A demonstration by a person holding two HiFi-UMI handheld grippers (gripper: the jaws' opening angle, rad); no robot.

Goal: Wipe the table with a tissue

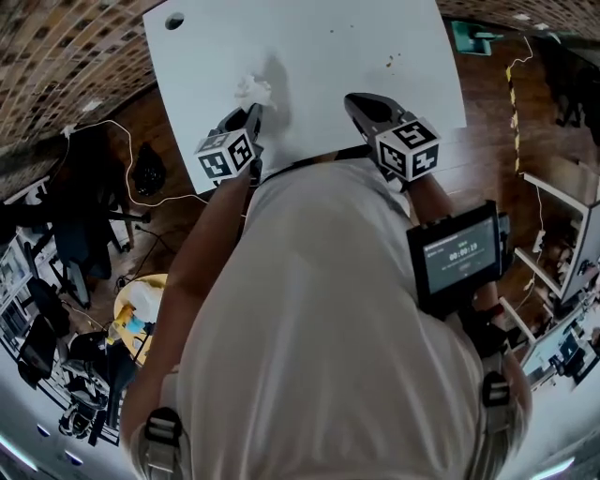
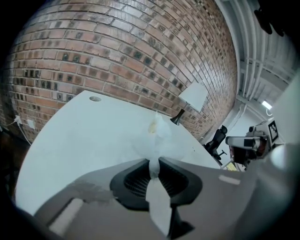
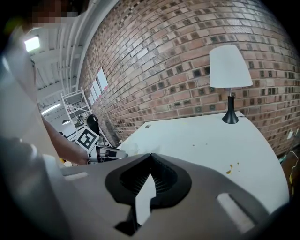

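Note:
A crumpled white tissue (image 1: 253, 89) lies on the white table (image 1: 319, 47) just ahead of my left gripper (image 1: 254, 112). In the left gripper view the tissue (image 2: 159, 138) is pinched between the jaws of the left gripper (image 2: 154, 162), and a yellowish smear shows on its far tip. My right gripper (image 1: 353, 99) hovers over the table's near edge, to the right of the left one. Its jaws (image 3: 151, 154) are shut, tips touching, with nothing between them. Small dark and yellow specks (image 1: 392, 62) mark the table at the right; a yellow speck (image 3: 229, 169) shows in the right gripper view.
A lamp with a white shade (image 3: 228, 65) stands at the table's far edge by the brick wall (image 3: 187, 61). A round cable hole (image 1: 174, 21) is in the table's far left corner. Office chairs, cables and a yellow bin (image 1: 141, 309) are on the floor at the left.

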